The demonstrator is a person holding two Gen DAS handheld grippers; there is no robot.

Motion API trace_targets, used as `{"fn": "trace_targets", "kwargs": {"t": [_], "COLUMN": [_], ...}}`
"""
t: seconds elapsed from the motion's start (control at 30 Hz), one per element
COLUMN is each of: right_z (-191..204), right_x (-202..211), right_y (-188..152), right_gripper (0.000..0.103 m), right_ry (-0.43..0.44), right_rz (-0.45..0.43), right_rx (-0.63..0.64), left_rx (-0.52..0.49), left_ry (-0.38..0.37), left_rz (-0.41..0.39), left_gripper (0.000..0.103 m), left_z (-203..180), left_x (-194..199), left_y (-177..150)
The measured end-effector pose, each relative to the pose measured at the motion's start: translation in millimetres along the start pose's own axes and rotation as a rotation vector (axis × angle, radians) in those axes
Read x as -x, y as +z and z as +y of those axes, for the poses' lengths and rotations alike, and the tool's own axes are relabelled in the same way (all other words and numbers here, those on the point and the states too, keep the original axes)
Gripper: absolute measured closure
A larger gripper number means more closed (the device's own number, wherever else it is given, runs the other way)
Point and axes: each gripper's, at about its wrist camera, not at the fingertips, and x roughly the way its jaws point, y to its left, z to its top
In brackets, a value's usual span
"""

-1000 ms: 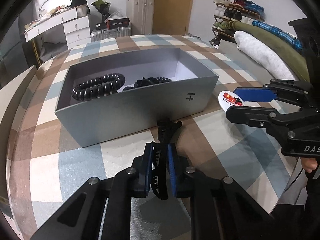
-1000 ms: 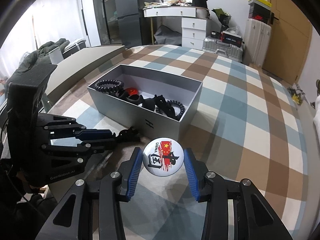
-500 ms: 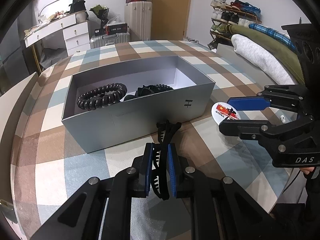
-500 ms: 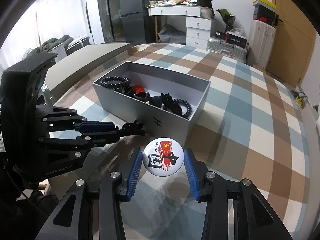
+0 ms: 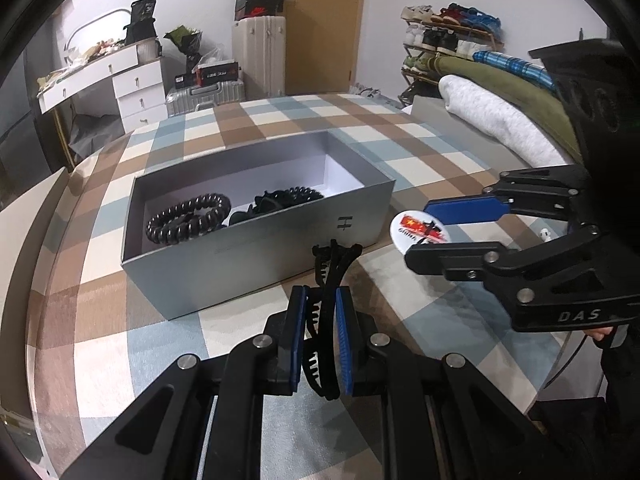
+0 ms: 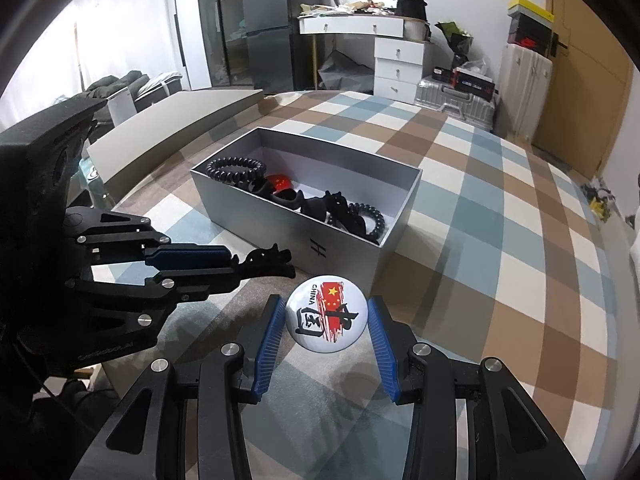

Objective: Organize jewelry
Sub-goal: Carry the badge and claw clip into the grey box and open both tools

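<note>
since a second ago both tongs have lifted and drawn back a little from the grey box, which now sits lower and farther off in both views. the left tongs are pinching a black hair claw clip between their blue pads, its toothed end pointing toward the box's near wall. the right tongs are pinching a round white badge printed with a red flag and black characters, held by its edges above the checked cloth, just short of the box's near corner. the box is open on the cloth-covered surface; inside lie black spiral hair ties, other dark clips and a red badge. the two tongs hang side by side, near each other but apart.
</note>
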Motion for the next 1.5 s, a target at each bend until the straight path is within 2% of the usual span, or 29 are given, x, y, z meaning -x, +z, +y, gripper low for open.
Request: {"fn": "trace_targets", "kwargs": {"t": [0.17,0.4,0.67,0.8,0.93,1.2,1.5], "right_z": [1.6,-0.8,-3.2,-5.3,-6.9,-3.7,-5.2], "right_x": [2.2,13.2,20.6,26.2,22.9,9.6,2.7], "right_y": [0.6,4.6,9.2,12.3,14.8,15.5,21.9], "right_gripper": [0.062,0.062,0.061,0.061,0.061,0.061,0.061], "right_ry": [0.003,0.036,0.032,0.031,0.021,0.03,0.022], "right_rz": [-0.009,-0.06,-0.127,-0.197,-0.221,-0.199,-0.194], "right_rx": [0.002,-0.019,-0.05,-0.082,-0.116,-0.133,-0.143], "left_rx": [-0.001,0.037,0.066,0.095,0.136,0.173,0.151], "left_ry": [-0.022,-0.06,-0.082,-0.057,-0.014,0.017,0.038], "left_rz": [-0.029,-0.081,-0.16,-0.205,-0.23,-0.212,-0.164], "left_gripper": [0.093,0.093,0.093,0.093,0.093,0.093,0.093], "left_z": [1.2,10.8,23.0,37.0,54.7,72.4,74.9], "left_x": [8.7,22.1,35.5,44.9,47.3,34.5,14.3], "left_y": [3.5,10.7,17.2,20.6,22.9,19.7,21.6]}}
